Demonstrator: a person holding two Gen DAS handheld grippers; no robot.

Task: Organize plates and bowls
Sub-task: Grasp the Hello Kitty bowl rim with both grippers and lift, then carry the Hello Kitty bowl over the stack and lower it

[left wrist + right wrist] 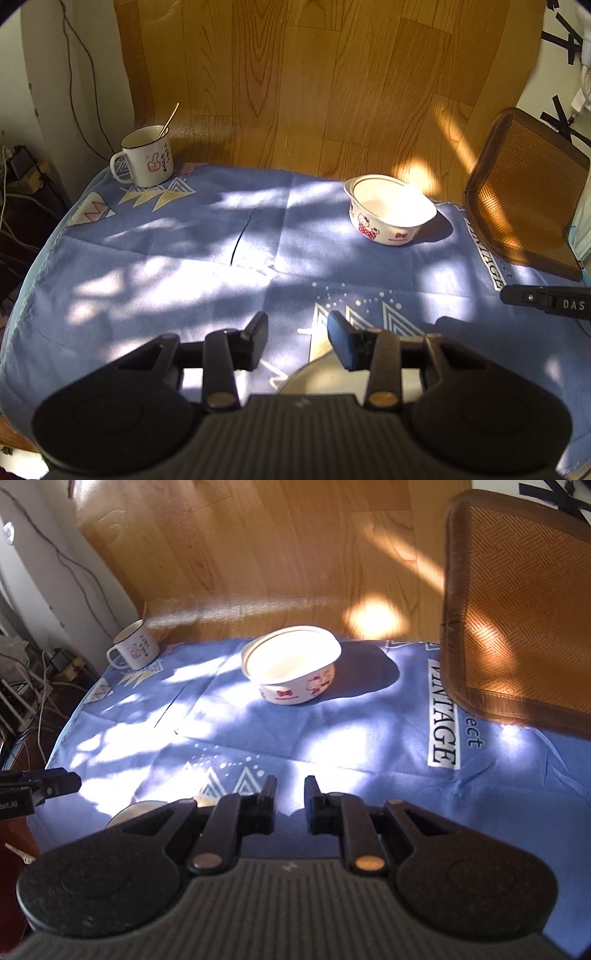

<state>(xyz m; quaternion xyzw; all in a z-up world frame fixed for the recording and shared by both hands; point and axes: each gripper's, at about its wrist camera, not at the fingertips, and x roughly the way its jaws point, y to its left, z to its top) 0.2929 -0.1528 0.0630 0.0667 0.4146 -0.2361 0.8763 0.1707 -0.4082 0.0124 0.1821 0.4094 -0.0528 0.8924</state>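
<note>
A white cartoon-print bowl (391, 214) (291, 664) stands upright on the blue tablecloth (184, 258) (332, 731), far from both grippers. Near the front edge lies a pale plate (321, 373) (136, 810), mostly hidden behind gripper fingers. My left gripper (297, 325) hovers over the cloth, open, with nothing between its fingers; its right finger overlaps the plate's rim in the picture. My right gripper (290, 786) is open by a narrow gap and holds nothing. Each gripper's tip shows at the edge of the other's view, the right gripper (546, 301) and the left gripper (40, 782).
A white mug (146, 158) (133, 648) with a spoon in it stands at the far left corner of the cloth. A brown woven chair cushion (524, 192) (517, 609) rises at the right. Wood floor lies beyond; cables run along the left wall.
</note>
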